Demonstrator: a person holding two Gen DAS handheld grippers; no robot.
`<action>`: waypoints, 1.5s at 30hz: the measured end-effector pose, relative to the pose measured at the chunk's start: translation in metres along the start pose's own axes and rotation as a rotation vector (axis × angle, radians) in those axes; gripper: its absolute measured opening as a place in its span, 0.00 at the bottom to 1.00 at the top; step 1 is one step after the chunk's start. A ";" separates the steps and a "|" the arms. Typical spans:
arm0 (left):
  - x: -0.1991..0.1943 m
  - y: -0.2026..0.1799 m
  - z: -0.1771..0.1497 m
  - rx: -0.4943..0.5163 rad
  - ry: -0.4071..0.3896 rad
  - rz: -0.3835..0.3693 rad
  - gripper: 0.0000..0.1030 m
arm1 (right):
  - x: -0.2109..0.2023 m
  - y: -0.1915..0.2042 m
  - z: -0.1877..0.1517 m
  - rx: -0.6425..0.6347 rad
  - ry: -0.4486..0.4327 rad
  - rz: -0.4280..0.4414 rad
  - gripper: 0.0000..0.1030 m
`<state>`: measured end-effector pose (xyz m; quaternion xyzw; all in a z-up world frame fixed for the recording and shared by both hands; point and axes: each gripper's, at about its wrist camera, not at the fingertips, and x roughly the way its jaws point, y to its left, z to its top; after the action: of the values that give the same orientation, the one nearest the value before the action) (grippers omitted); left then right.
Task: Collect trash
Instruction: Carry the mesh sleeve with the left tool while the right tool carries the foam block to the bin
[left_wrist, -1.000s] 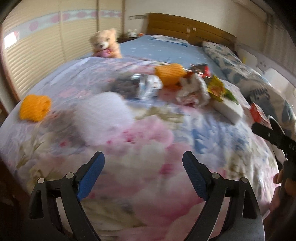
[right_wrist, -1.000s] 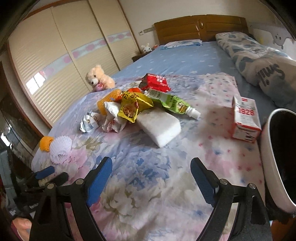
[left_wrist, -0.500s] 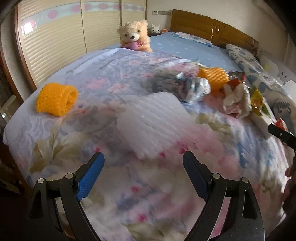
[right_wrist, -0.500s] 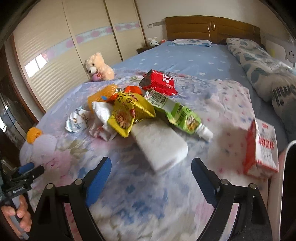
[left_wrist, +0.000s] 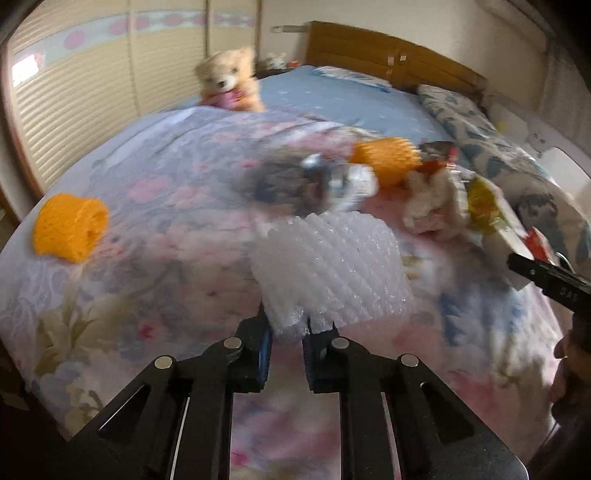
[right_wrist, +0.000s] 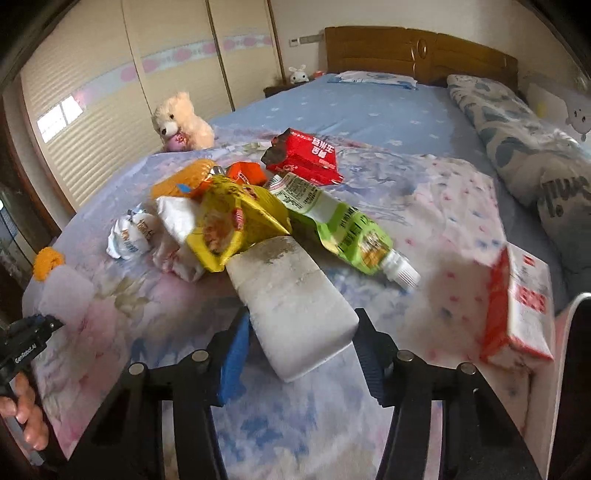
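Tongs, left: jaws closing, pinching the near edge of a white foam net on the bed. Tongs, right: jaws closing around a white foam block, one pad at each side (contact not clear). Beyond the block, touching: yellow wrapper, green pouch, crumpled tissue, red packet. Apart, at right: red-and-white carton. Orange net, left of the white one, well apart. Teddy bear at the far edge.

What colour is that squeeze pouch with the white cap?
Green and white pouch, clearest in the right wrist view.
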<state>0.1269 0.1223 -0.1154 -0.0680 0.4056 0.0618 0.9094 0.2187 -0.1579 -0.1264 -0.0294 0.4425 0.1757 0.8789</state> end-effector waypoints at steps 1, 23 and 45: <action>-0.003 -0.008 0.000 0.017 -0.006 -0.016 0.12 | -0.004 0.000 -0.002 0.004 -0.005 0.003 0.53; -0.029 -0.156 -0.005 0.287 -0.015 -0.293 0.12 | -0.125 -0.076 -0.075 0.286 -0.133 -0.065 0.53; -0.033 -0.268 -0.010 0.468 0.007 -0.406 0.12 | -0.174 -0.145 -0.108 0.416 -0.185 -0.176 0.54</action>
<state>0.1427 -0.1447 -0.0776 0.0633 0.3899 -0.2163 0.8928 0.0893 -0.3655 -0.0695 0.1299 0.3824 0.0056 0.9148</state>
